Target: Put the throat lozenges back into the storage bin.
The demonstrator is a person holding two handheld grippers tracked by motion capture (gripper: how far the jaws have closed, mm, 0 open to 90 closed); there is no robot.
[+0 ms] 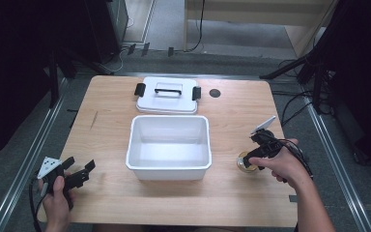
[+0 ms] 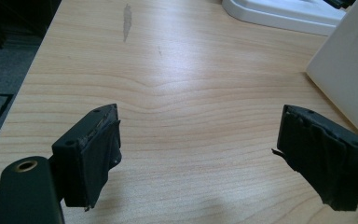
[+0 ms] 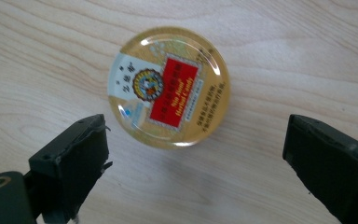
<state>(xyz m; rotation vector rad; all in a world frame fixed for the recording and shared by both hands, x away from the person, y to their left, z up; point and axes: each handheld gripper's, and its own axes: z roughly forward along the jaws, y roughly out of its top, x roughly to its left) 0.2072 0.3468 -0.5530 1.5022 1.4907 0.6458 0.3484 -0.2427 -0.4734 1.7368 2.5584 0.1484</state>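
Note:
A round golden candy tin (image 1: pixel 248 162) (image 3: pixel 168 86) with a red and white label lies flat on the wooden table (image 1: pixel 111 125), right of the white tub (image 1: pixel 169 173). My right gripper (image 1: pixel 254 153) (image 3: pixel 196 129) points down over the tin with its jaws wide apart. In the right gripper view the tin lies just beyond the two fingertips, and neither pad touches it. My left gripper (image 1: pixel 81 164) (image 2: pixel 199 114) rests low near the table's front left corner. It is open, with bare wood between its jaws.
The open white tub holds nothing and stands mid-table; its wall (image 2: pixel 349 79) is to the right of the left gripper. Its white lid (image 1: pixel 166 99) (image 2: pixel 279 14) with black handle and clips lies behind it. A small dark round spot (image 1: pixel 215 93) marks the far table.

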